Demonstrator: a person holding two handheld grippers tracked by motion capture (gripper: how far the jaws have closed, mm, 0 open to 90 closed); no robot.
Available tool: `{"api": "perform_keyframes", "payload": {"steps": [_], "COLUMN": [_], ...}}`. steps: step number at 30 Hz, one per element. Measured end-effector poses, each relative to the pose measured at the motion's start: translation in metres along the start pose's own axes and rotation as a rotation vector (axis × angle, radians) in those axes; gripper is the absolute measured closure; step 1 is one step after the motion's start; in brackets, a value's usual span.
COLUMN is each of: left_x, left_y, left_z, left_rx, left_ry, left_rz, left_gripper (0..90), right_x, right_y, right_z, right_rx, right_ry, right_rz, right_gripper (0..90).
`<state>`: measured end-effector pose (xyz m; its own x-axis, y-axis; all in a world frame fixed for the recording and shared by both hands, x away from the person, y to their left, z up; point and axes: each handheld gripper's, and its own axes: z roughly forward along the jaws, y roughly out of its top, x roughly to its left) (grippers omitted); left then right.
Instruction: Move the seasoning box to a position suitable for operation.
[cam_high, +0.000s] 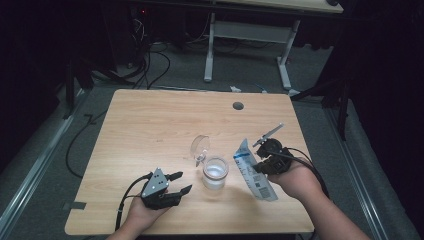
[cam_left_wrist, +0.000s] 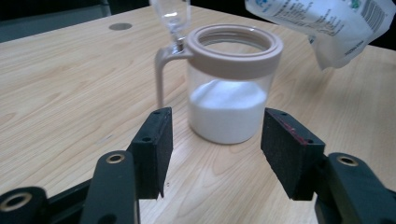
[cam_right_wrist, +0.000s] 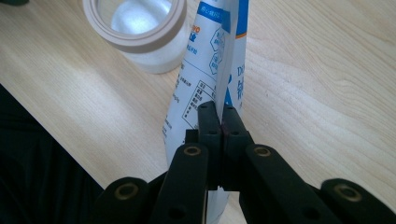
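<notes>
Jar (cam_high: 215, 173) is sitting near the worktop (cam_high: 150, 125) front edge, about mid-width, lid flipped up, white powder filling roughly its lower half. Wide bare worktop is lying behind it toward the back edge. Left tongs (cam_high: 181, 182) are standing apart, empty, just left of the jar. Right tongs (cam_high: 256, 167) are clamping the pouch (cam_high: 252, 170), which is hanging tilted right of the jar.
</notes>
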<state>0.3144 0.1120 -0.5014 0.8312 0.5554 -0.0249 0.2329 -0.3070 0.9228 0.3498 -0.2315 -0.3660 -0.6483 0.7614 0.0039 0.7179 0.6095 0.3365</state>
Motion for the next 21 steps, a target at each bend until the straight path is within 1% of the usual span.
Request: {"api": "perform_keyframes", "payload": {"steps": [1,3,4,6,7,8,9,11,12,13,15,17,18,19,20,21], "left_x": [0.0,0.004,0.005,0.007,0.011,0.011,0.016,0.018,0.02,0.023,0.024,0.025,0.025,0.025,0.026,0.027], "left_y": [0.0,-0.005,-0.007,-0.008,-0.012,-0.012,-0.014,-0.015,-0.016,-0.018,-0.019,-0.021,-0.022,-0.023,-0.024,-0.026], "left_z": [0.0,-0.003,-0.005,-0.007,-0.01,-0.01,-0.014,-0.016,-0.018,-0.02,-0.02,-0.02,-0.019,-0.019,-0.018,-0.018], "left_rx": [0.0,0.005,0.004,0.009,0.011,0.011,0.014,0.013,0.014,0.009,0.012,0.014,0.022,0.027,0.03,0.035], "left_ry": [0.0,0.024,0.029,0.032,0.048,0.048,0.063,0.066,0.073,0.082,0.082,0.092,0.094,0.096,0.098,0.096], "left_rz": [0.0,0.009,0.006,0.008,0.007,0.007,0.0,-0.006,-0.007,-0.014,-0.017,-0.014,-0.007,-0.003,0.0,-0.011], "left_gripper": [44.6,44.8,44.8,44.8,44.8,44.8,44.8,44.8,44.8,44.8,44.8,44.8,44.8,44.8,44.8,44.8], "right_x": [0.0,-0.003,-0.004,-0.005,-0.008,-0.008,-0.01,-0.012,-0.012,-0.016,-0.019,-0.021,-0.023,-0.026,-0.026,-0.03], "right_y": [0.0,-0.003,-0.004,-0.005,-0.007,-0.007,-0.009,-0.011,-0.011,-0.012,-0.013,-0.013,-0.014,-0.015,-0.015,-0.015], "right_z": [0.0,0.002,0.003,0.004,0.005,0.005,0.007,0.009,0.009,0.011,0.012,0.013,0.014,0.015,0.015,0.015], "right_rx": [0.0,0.007,0.008,0.012,0.014,0.014,0.016,0.02,0.02,0.021,0.027,0.025,0.03,0.034,0.034,0.036], "right_ry": [0.0,-0.012,-0.012,-0.017,-0.017,-0.017,-0.017,-0.021,-0.021,-0.026,-0.035,-0.035,-0.042,-0.047,-0.047,-0.056], "right_rz": [0.0,-0.006,0.003,0.002,0.01,0.01,0.014,0.016,0.016,0.018,0.027,0.028,0.036,0.064,0.064,0.05], "right_gripper": [89.8,89.8,89.8,89.8,89.8,89.8,89.8,89.8,89.8,89.7,89.7,89.7,89.7,89.8,89.8,89.7]}}
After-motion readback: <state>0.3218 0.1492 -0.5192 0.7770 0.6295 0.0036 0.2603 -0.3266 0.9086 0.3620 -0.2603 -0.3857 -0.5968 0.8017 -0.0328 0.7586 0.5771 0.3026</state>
